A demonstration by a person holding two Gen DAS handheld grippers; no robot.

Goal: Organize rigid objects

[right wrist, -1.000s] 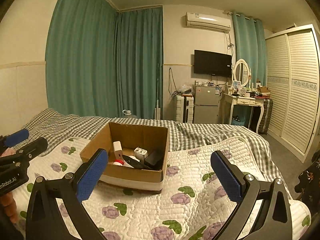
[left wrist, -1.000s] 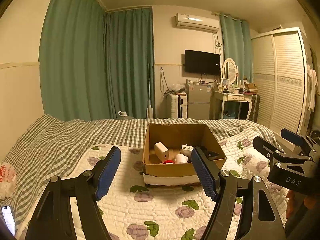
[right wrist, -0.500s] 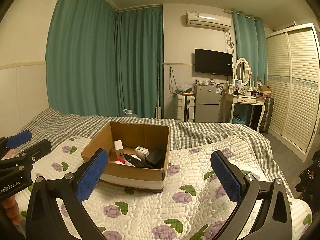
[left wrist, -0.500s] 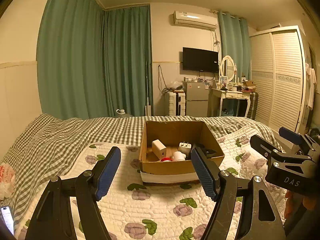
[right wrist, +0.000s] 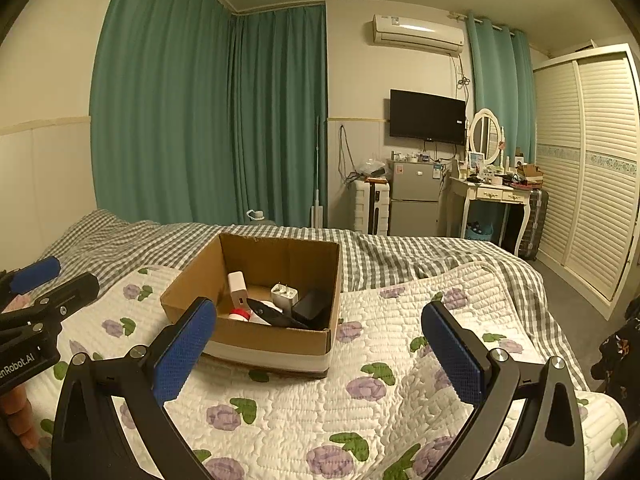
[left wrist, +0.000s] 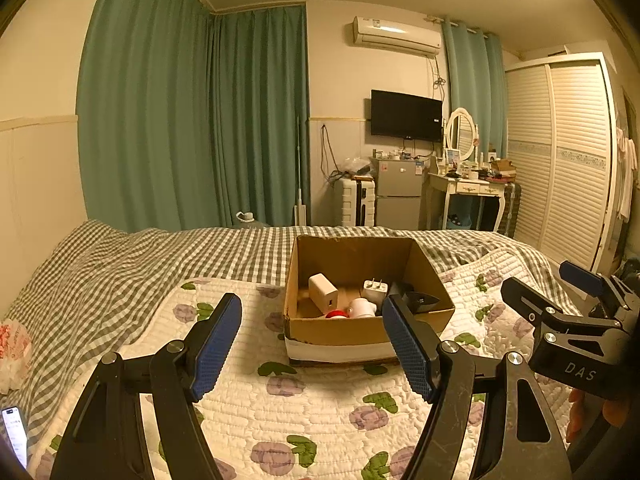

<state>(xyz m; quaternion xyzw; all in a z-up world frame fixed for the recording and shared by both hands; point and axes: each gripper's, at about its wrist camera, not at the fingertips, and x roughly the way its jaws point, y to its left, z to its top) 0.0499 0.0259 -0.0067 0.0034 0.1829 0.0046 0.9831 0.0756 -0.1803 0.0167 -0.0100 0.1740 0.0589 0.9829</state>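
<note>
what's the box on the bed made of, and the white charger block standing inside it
The box: plain brown corrugated cardboard, matte, with raw cut edges and a white band round its base. The charger block: apparently smooth, hard white plastic with a slight sheen and rounded corners.

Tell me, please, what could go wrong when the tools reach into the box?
1. The open cardboard box sits on a soft floral quilt, so pushing could tip or slide it.
2. The white chargers, red-and-white item and black objects lie crowded together; the open left tool may nudge neighbours.
</note>
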